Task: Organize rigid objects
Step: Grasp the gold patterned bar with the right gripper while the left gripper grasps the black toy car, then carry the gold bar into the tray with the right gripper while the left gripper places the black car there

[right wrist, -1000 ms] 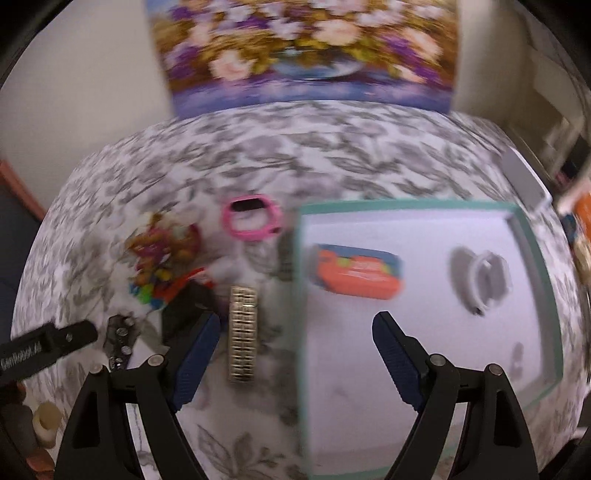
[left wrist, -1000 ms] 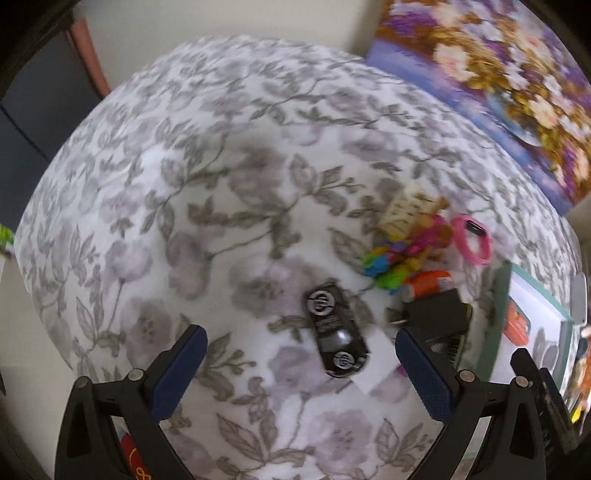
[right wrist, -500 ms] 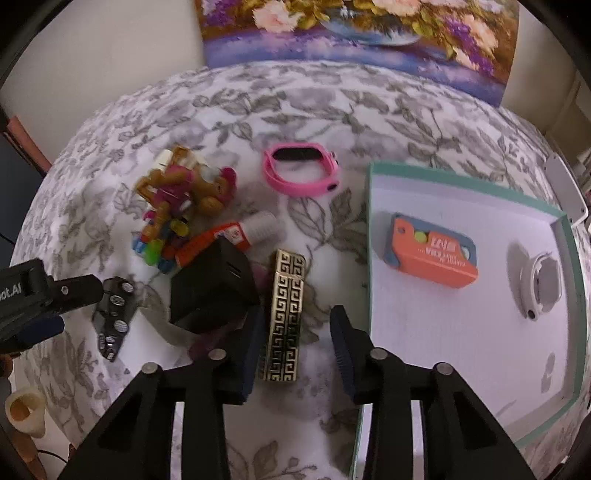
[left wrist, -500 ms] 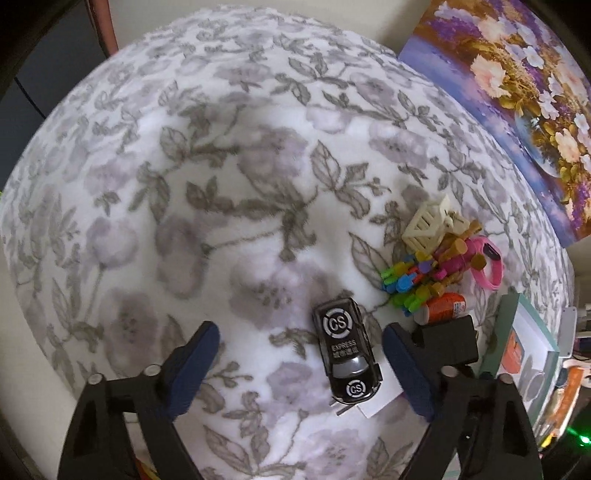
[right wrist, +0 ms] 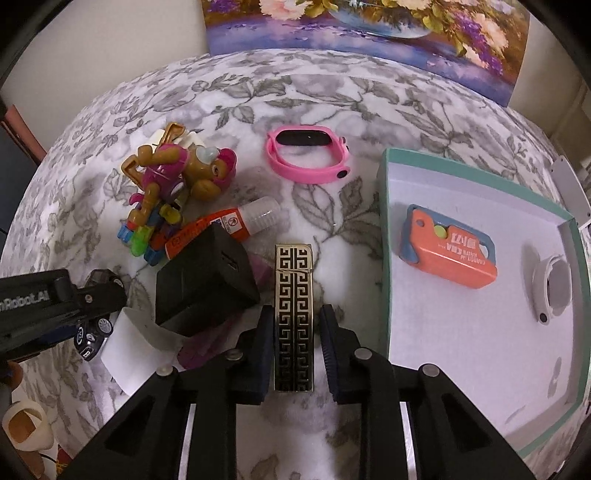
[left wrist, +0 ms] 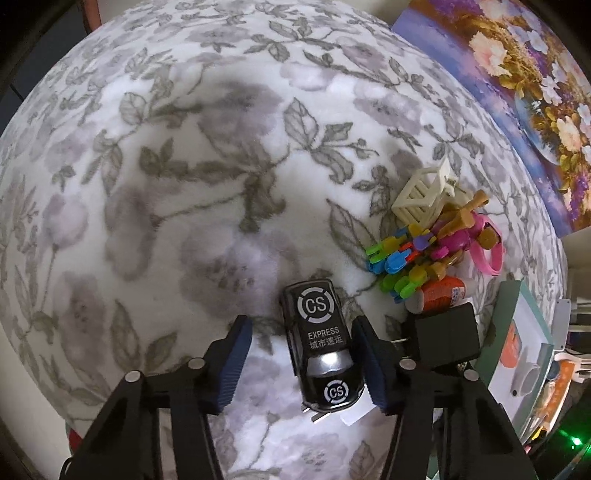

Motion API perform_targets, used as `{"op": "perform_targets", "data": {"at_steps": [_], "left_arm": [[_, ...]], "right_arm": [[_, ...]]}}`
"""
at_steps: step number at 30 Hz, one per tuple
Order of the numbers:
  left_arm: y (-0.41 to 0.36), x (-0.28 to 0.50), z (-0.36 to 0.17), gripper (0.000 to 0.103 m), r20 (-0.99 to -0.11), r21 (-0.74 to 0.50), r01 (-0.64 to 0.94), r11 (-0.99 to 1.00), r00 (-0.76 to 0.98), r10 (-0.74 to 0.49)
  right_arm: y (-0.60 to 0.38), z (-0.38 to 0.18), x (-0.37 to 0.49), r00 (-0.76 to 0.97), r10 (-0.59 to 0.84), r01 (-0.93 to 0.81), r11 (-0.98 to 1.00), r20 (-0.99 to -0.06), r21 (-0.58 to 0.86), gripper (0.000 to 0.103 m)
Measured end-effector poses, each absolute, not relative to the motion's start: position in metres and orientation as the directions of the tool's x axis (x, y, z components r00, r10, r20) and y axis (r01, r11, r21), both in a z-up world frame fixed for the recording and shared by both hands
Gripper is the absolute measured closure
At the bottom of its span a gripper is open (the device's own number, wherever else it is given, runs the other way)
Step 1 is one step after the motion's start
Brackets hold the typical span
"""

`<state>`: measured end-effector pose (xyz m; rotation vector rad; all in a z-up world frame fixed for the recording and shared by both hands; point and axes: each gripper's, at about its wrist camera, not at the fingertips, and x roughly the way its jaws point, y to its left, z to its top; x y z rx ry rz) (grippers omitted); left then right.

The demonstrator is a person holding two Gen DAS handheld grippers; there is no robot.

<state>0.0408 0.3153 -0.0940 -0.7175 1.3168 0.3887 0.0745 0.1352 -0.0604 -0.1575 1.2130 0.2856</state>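
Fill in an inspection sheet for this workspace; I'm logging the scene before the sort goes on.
Surface: floral cloth covers the table.
Job's things: teal tray holds an orange case and a white round device. Black toy car, patterned gold lighter, pink wristband, black block, orange tube lie on the cloth.
Clutter: toy figure on coloured pegs; cream crate; white paper slip.
Grippers: left claw open, straddling the car; right claw open, flanking the lighter.
Cables: nothing seen.
Surroundings: flower painting leaning behind.
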Motion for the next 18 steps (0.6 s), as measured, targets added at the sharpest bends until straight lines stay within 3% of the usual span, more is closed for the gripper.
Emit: {"op": "perform_targets", "data": {"at_steps": [7, 18], "left_arm": [[0.316, 0.046, -0.098, 0.067, -0.964, -0.244, -0.641, 0.728, 0.241, -0.111], [0.314, 0.040, -0.092, 0.067, -0.973, -0.185, -0.652, 0.736, 0.226, -0.045]], "right_arm": [[0.138, -0.060, 0.071, 0.343, 0.125, -0.323, 0.946, -0.931, 0.009, 0.078], [0.137, -0.059, 0.064, 0.373, 0.125, -0.353, 0.935, -0.919, -0.016, 0.078]]}}
